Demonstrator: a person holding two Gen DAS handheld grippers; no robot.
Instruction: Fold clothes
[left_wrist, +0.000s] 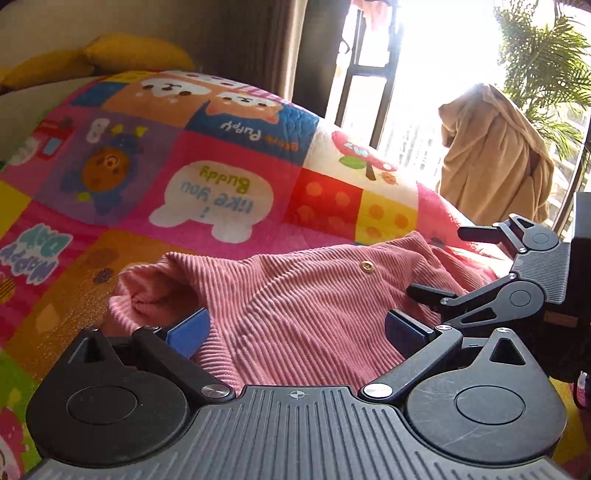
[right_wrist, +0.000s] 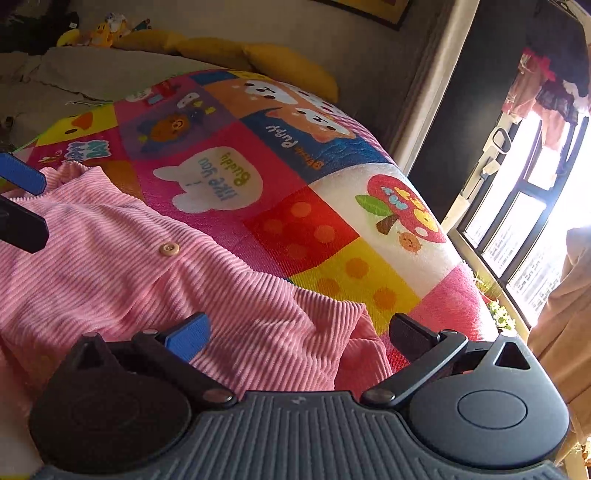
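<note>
We work on a bed under a bright patchwork quilt (left_wrist: 221, 184), with a sunlit window (left_wrist: 424, 74) behind. The pink ribbed cardigan (left_wrist: 295, 314) lies rumpled near the bed's edge, one button (left_wrist: 366, 266) showing. Our left claw (left_wrist: 295, 332) and right claw (right_wrist: 299, 332) both hover over it, jaws spread apart and gripping nothing. The risk, we think, is pinching quilt along with knit, or catching one layer only, so the fold drags crooked or slides off the edge.

garment (left_wrist: 295, 314) on quilt (left_wrist: 221, 177); pillows (left_wrist: 136, 51) behind; window (left_wrist: 424, 74) right.
</note>
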